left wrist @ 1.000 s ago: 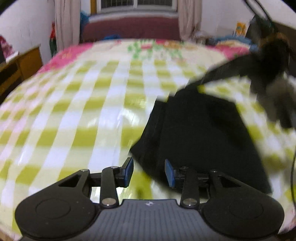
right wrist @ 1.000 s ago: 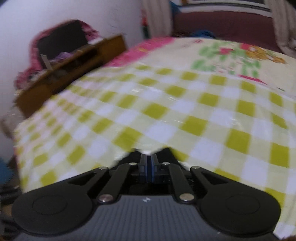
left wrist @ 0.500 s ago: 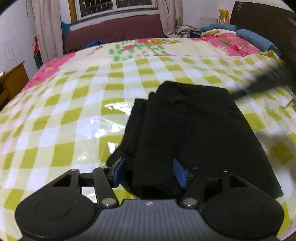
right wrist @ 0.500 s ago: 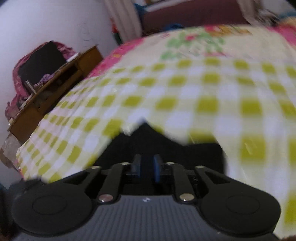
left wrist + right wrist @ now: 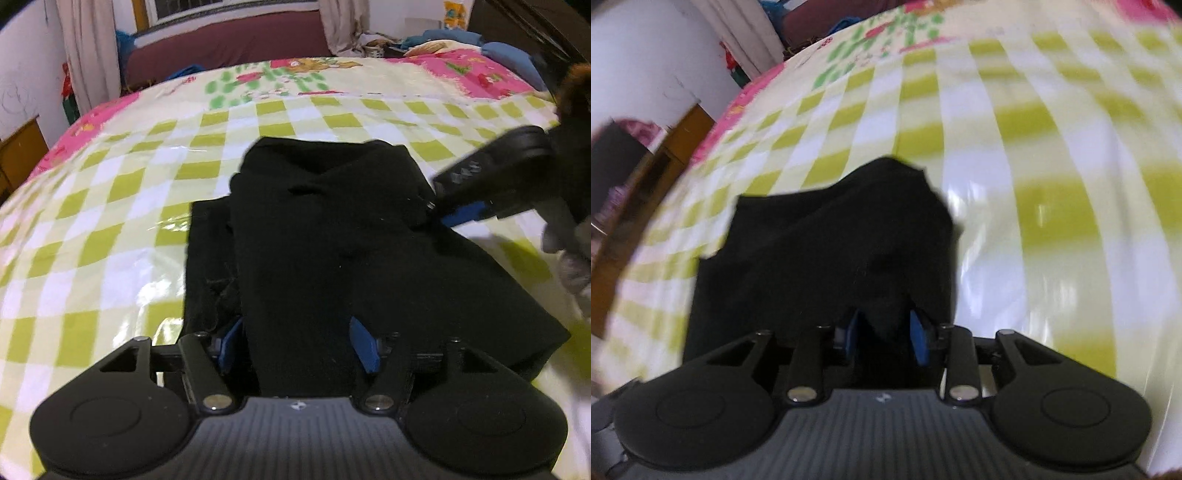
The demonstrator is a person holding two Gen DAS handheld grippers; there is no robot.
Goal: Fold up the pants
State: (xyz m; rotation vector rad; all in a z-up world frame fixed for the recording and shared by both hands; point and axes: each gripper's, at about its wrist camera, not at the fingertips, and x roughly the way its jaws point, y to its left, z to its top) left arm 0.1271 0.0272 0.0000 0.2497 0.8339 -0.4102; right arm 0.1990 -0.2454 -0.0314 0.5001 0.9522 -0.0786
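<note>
Pants — black, soft-fabric, already folded into a compact stack [image 5: 332, 229] — lie on the glossy green-and-white checked bed cover [image 5: 122, 229], directly ahead of the left gripper [image 5: 297, 345] and reaching in between its blue-padded fingers.

What changed: a second ago the right gripper [image 5: 884, 338] was pinched tight on a cloth edge and the left view was smeared by fast motion. Half a second ago the stack was down flat. Now the right fingers stand apart with a fold of black cloth sitting loosely in the gap — reads as a release, not a grip. Left fingers are also spread wide, straddling the near end of the upper layer without pressing it. In the left view the right gripper [image 5: 461, 214] sits at the far-right corner of the stack, touching or just beside it — can't tell which.

Meaning: the fold-over looks placed; judgement is that only a tidy-up or a last fold is left.

Orientation: long axis runs straight out from the left gripper, near end at the fingers, far end toward the floral part of the cover. From the right gripper it runs ahead and slightly left. Lower layer sticks out on the left edge — the layers aren't flush.
</note>
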